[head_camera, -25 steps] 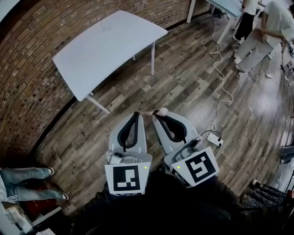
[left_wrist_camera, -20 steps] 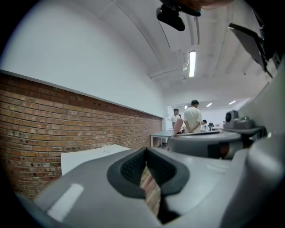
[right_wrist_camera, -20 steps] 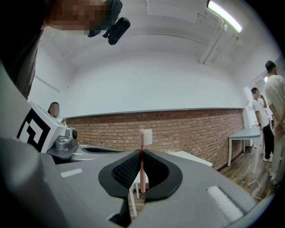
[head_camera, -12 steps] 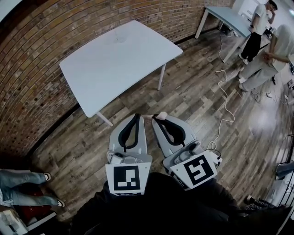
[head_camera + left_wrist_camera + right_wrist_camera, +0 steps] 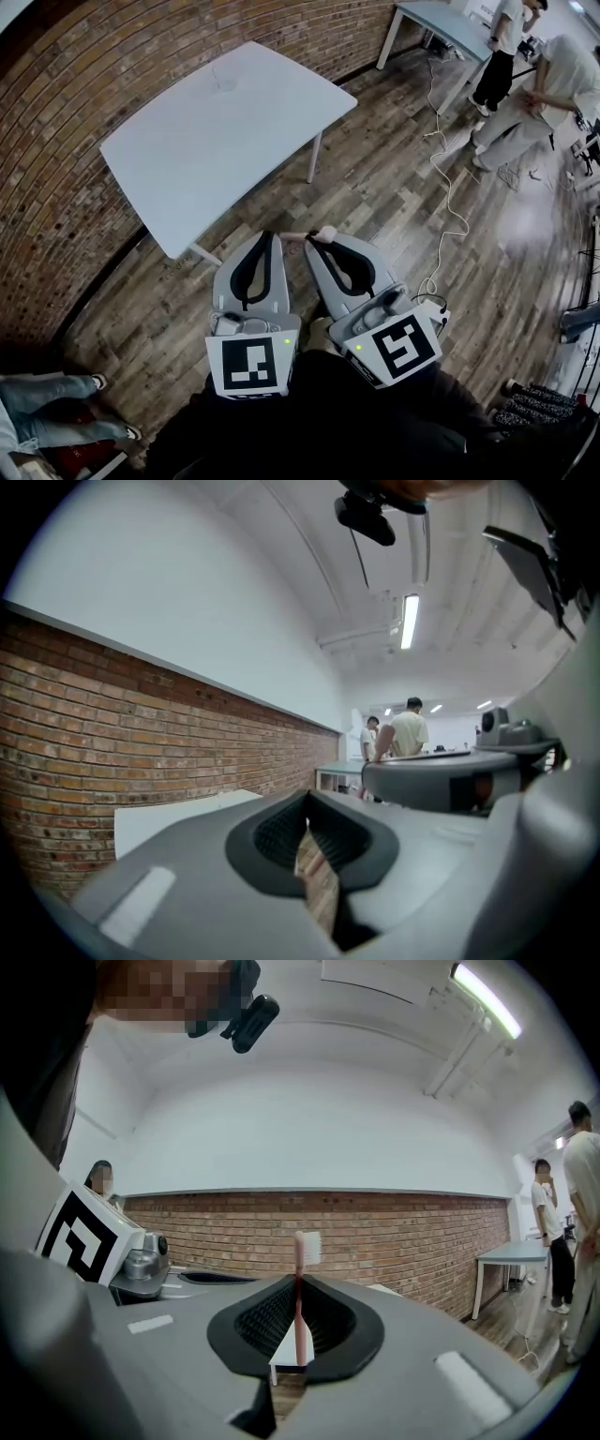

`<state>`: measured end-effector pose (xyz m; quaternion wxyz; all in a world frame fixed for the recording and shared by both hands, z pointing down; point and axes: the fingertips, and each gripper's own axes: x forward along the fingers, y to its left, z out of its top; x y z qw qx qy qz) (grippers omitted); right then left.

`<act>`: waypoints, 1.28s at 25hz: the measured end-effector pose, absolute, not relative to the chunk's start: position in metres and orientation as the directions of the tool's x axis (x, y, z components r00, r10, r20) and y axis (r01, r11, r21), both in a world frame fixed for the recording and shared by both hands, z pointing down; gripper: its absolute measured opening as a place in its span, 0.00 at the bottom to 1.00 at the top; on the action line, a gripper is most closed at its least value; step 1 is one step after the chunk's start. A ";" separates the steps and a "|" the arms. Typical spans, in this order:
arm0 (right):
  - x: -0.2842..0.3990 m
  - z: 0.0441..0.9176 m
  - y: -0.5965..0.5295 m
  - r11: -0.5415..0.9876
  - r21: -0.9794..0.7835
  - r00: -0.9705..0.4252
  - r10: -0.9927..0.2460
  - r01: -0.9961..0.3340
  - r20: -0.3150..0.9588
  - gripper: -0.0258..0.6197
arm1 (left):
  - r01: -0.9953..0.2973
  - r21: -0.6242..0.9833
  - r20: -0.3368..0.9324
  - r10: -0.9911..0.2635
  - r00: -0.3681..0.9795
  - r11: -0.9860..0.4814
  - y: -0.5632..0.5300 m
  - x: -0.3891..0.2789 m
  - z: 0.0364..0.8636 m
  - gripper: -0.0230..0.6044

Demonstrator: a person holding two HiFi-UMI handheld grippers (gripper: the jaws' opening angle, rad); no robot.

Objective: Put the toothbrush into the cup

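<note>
While both tools were held side by side and roughly level above the wooden floor (image 5: 394, 187), the left gripper (image 5: 265, 235) and the right gripper (image 5: 315, 240) pointed away from the person toward the brick wall (image 5: 56, 112), with their marker cubes nearest the body. In the left gripper view the jaws of the left gripper (image 5: 307, 823) stood together with nothing between them, and only a sliver of floor showed through the slit. The right gripper (image 5: 298, 1283) was clamped on the toothbrush (image 5: 299, 1297).

A white table (image 5: 216, 141) stood ahead of the tools and to their left, against the wall and well apart from them, with bare floor between. On its far part sat a small clear thing (image 5: 222, 75), too faint to identify. A second table (image 5: 441, 17) stood further along the wall, and two people (image 5: 534, 94) stood near it at the upper right. A white cable (image 5: 448, 187) snaked over the floor to the right of the grippers. A pair of legs in jeans (image 5: 47, 412) lay at the lower left.

The toothbrush (image 5: 323, 232) had a thin pink handle and a small head of white bristles. In the right gripper view it stood upright, the handle pinched between the dark pads and the head rising clear above them.
</note>
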<state>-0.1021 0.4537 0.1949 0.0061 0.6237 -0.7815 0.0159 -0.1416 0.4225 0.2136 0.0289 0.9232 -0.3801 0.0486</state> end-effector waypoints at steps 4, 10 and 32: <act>-0.093 0.200 0.447 0.222 -0.016 -0.223 -0.974 -0.975 0.038 0.07 | -0.703 0.009 0.115 -0.698 0.707 -0.711 0.417 -0.132 0.218 0.05; -0.073 0.196 0.420 0.232 -0.058 -0.233 -0.972 -0.971 0.008 0.07 | -0.708 -0.013 0.128 -0.703 0.700 -0.706 0.393 -0.112 0.215 0.05; 0.041 0.202 0.329 0.326 -0.129 -0.325 -0.945 -0.937 -0.032 0.07 | -0.742 -0.110 0.203 -0.746 0.635 -0.661 0.316 0.003 0.220 0.05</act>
